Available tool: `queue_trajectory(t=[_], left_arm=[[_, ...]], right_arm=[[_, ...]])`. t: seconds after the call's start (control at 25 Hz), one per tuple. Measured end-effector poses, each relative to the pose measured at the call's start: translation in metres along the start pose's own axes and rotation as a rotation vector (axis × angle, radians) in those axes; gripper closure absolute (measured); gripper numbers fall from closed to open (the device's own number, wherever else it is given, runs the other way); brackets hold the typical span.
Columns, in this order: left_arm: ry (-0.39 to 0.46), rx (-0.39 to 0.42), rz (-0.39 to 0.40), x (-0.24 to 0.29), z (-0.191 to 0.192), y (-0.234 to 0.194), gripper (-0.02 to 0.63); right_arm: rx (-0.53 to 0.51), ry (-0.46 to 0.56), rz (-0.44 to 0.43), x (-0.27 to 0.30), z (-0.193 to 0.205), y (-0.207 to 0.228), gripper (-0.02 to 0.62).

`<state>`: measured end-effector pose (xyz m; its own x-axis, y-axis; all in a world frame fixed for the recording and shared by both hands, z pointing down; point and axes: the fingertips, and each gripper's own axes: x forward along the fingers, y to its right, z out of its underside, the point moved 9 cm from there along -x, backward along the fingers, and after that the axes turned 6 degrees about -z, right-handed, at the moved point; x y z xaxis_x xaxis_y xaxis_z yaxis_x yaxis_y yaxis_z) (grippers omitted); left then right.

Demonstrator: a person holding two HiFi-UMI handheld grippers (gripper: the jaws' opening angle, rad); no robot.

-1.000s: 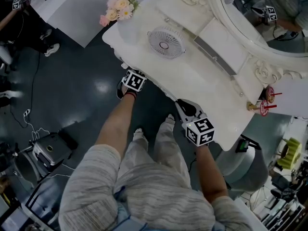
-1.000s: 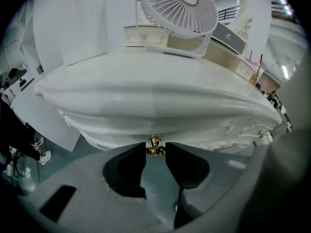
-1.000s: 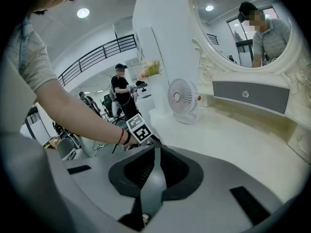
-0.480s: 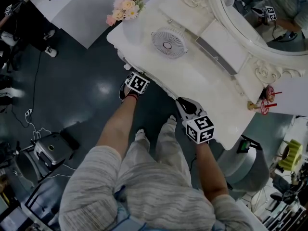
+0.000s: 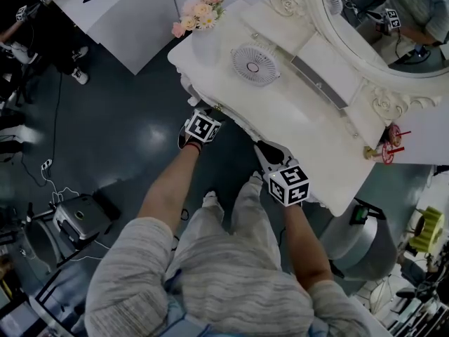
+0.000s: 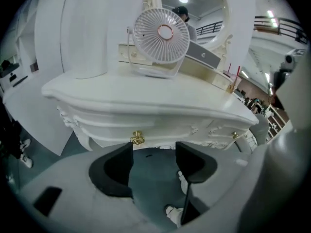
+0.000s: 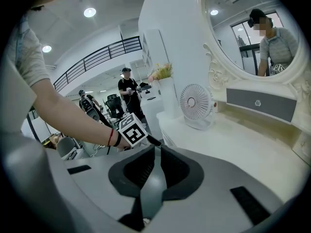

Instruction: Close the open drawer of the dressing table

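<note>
- Here's the dressing table [image 5: 295, 118], white and carved, and I'm standing right at its front edge.
- The oval mirror [image 5: 379, 27] rises off the back edge, with a person showing in its glass.
- The drawer [image 6: 160, 125] sits in the front face just under the top, towards the left end; from my left gripper view its front looks flush with the carving around it.
- The round white fan [image 5: 255, 63] stands on the top near the left end, set back towards the mirror.
- My left gripper [image 6: 154, 152] points down at the front edge. Its jaws have just been opening and now stand wide apart, with only the dark floor between them.
- My right gripper [image 7: 154, 149] is further along the front edge, to the right, above the top. Its pads are pressed together with nothing caught in them.
- A bunch of pink and cream flowers [image 5: 196, 12] is at the back left corner.
- The drawer's gold knob [image 6: 137, 138] is just beyond the tip of my left-hand jaw, clear of it.
</note>
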<state>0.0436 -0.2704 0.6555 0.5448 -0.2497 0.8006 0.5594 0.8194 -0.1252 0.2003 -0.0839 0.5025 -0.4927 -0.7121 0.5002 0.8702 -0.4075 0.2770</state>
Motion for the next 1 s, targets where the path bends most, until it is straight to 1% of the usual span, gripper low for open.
queue_trajectory(t=[0.12, 0.32, 0.48, 0.6, 0.68, 0.76, 0.88, 1.0], left_arm=[[0.066, -0.033, 0.035, -0.015, 0.002, 0.002, 0.337], [0.2, -0.056, 0.098, -0.048, 0.002, 0.011, 0.339], [0.261, -0.061, 0.132, -0.071, 0.003, 0.019, 0.348], [0.322, -0.09, 0.169, -0.09, 0.002, 0.026, 0.359], [0.368, -0.115, 0.195, -0.104, 0.002, 0.031, 0.376], [0.405, -0.124, 0.216, -0.119, 0.001, 0.036, 0.411], [0.456, -0.122, 0.227, -0.143, -0.001, 0.043, 0.454], [0.515, -0.153, 0.237, -0.165, 0.001, 0.048, 0.497]], right_arm=[[-0.006, 0.006, -0.001, 0.002, -0.001, -0.011, 0.584], [-0.016, 0.028, 0.004, 0.001, -0.007, -0.027, 0.584], [-0.025, 0.042, 0.003, 0.002, -0.01, -0.039, 0.584], [-0.029, 0.05, -0.001, 0.002, -0.012, -0.047, 0.584], [-0.037, 0.055, -0.004, 0.002, -0.014, -0.054, 0.584], [-0.045, 0.066, -0.004, 0.001, -0.017, -0.061, 0.584], [-0.06, 0.083, -0.004, -0.001, -0.022, -0.071, 0.585], [-0.075, 0.091, -0.008, -0.004, -0.026, -0.081, 0.584]])
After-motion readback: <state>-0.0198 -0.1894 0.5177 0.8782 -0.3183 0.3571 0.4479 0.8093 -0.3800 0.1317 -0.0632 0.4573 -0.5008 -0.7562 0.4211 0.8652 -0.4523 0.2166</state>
